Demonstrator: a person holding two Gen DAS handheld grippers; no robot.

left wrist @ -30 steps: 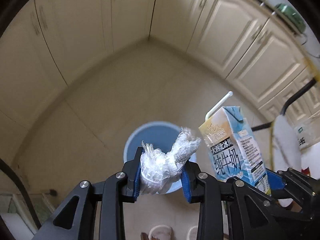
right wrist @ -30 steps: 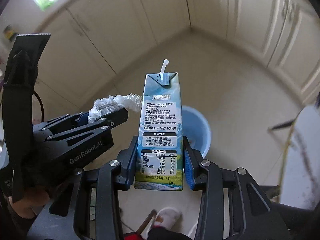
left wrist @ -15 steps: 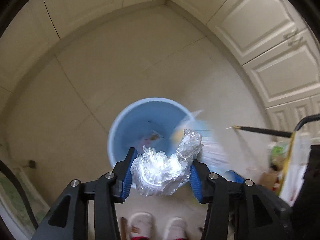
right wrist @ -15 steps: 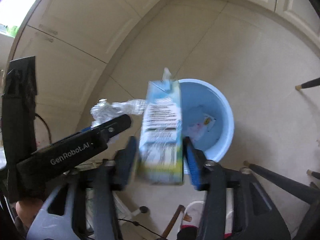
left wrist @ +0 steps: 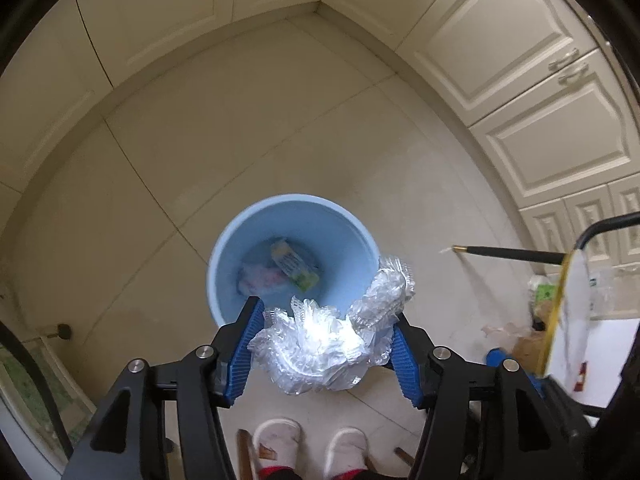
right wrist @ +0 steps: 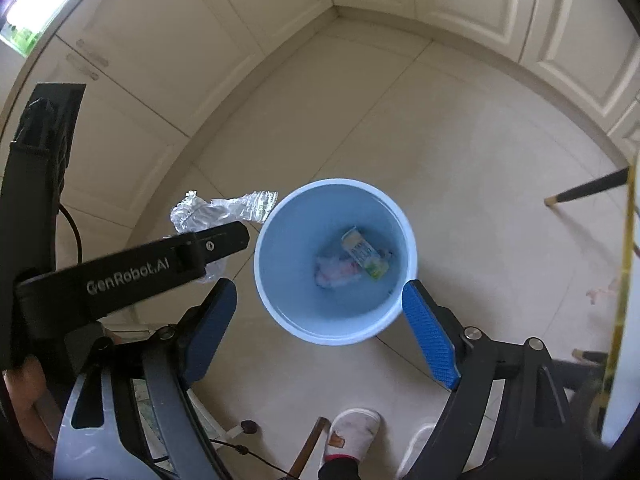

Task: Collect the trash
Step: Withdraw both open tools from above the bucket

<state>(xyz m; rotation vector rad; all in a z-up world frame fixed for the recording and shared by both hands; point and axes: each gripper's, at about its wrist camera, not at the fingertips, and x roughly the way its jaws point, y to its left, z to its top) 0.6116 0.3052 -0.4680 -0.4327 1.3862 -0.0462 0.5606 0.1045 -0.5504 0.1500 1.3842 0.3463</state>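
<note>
Already lying at the bottom of the round pale-blue plastic bin [right wrist: 335, 216]: the blue-and-white milk carton [right wrist: 365, 255]. Right gripper [right wrist: 320, 330] spread wide, empty, above it. Left gripper [left wrist: 322, 346] clamped on the crumpled clear plastic wrap [left wrist: 320, 342], poised at the rim, not yet dropped.

bucket [right wrist: 280, 312]: smooth pale-blue plastic, slight sheen
wrapper [left wrist: 320, 344]: thin crinkled clear plastic film, glossy, catching light
carton [right wrist: 364, 254]: printed coated paperboard, smooth
left gripper [left wrist: 320, 350]: matt black plastic, silver metal screws, ribbed blue pads
right gripper [right wrist: 320, 330]: same matt black, finely textured blue pads
floor [left wrist: 280, 140]: beige tile, smooth, low gloss
cabinets [left wrist: 520, 80]: cream painted panels, satin
</note>
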